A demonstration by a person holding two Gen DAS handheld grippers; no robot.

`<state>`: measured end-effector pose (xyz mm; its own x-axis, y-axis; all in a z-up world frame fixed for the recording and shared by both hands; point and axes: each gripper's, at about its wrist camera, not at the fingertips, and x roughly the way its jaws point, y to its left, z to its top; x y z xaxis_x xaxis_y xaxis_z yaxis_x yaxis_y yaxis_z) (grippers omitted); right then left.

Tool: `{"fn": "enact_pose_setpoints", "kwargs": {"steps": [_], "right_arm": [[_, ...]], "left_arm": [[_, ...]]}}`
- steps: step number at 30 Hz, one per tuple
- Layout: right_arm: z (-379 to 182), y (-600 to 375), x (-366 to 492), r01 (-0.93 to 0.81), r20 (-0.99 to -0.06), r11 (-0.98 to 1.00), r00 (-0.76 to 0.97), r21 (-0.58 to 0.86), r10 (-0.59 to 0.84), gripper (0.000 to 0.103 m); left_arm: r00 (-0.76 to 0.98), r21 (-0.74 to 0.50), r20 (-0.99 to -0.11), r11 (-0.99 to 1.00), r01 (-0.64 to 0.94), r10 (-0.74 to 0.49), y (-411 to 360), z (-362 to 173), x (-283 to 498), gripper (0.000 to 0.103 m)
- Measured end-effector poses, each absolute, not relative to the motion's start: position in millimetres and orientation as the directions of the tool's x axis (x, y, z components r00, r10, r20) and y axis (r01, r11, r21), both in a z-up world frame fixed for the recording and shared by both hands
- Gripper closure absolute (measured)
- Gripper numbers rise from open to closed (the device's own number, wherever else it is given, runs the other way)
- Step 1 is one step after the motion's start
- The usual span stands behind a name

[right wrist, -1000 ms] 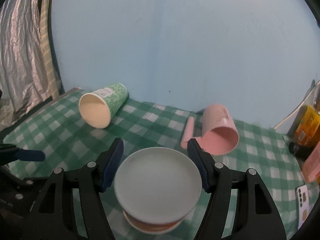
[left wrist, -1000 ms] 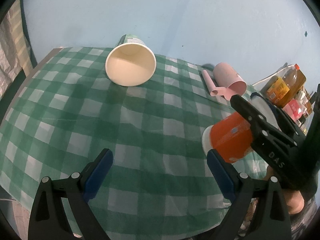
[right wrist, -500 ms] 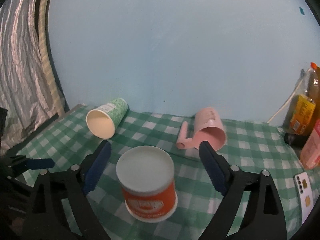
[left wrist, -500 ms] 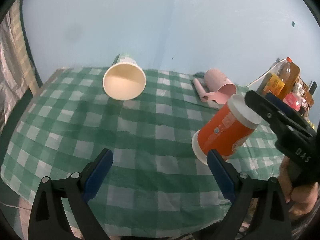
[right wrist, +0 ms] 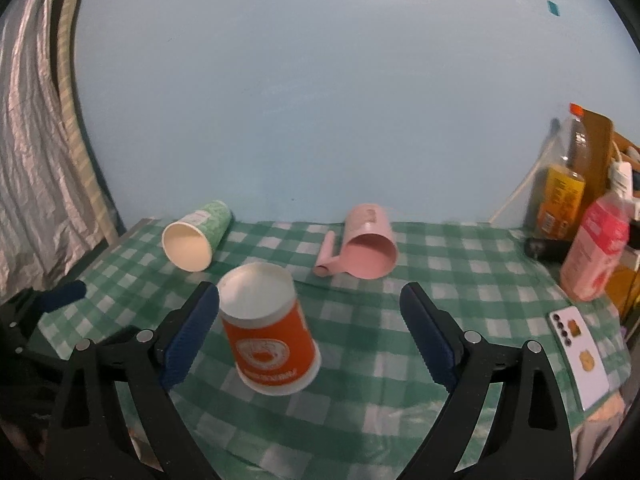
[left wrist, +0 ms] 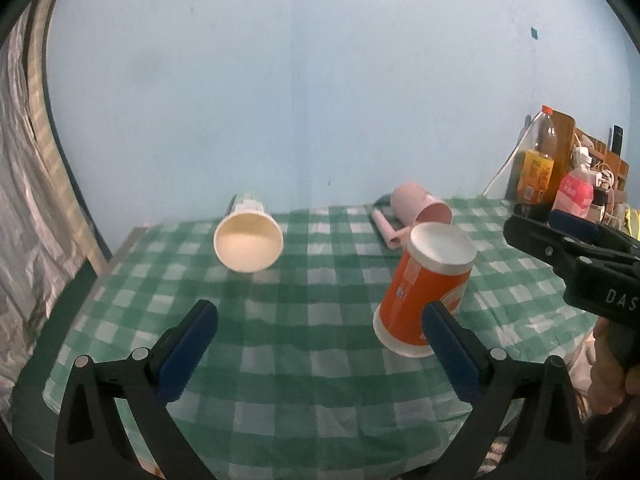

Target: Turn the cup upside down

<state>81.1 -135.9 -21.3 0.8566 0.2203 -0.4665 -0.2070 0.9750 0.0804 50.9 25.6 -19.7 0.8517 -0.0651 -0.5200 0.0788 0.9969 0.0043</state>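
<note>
Right claw [right wrist: 310, 314] apart, empty; orange cup [right wrist: 269, 325] inverted (white base up), tilted.

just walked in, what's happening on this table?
A person with a handheld gripper in each hand is flipping cups upside down. The orange cup stands rim-down on the green checked tablecloth, base up, free of both grippers. The right gripper is open with the cup between its fingers but untouched. The left gripper is open and empty. The green paper cup and pink mug lie on their sides further back, not yet flipped.
</note>
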Motion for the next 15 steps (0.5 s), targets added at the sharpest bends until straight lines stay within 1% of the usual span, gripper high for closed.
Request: {"fn": "enact_pose_setpoints", "kwargs": {"steps": [7, 12, 15], "right_arm": [[-23, -152, 73, -0.171, -0.469, 0.979, 0.859, 0.115, 0.205, 0.012], [-26, -157, 72, -0.155, -0.486, 0.981, 0.852, 0.119, 0.193, 0.012], [-27, -156, 73, -0.153, -0.494, 0.981, 0.848, 0.116, 0.191, 0.012]], "left_arm": [[0.898, 0.025, -0.435, 0.997, 0.078, -0.06, 20, -12, 38, 0.0], [0.912, 0.016, -0.404, 0.996, 0.085, -0.072, 20, -8, 32, 0.0], [0.914, 0.025, -0.4, 0.996, 0.087, -0.07, 18, -6, 29, 0.0]]}}
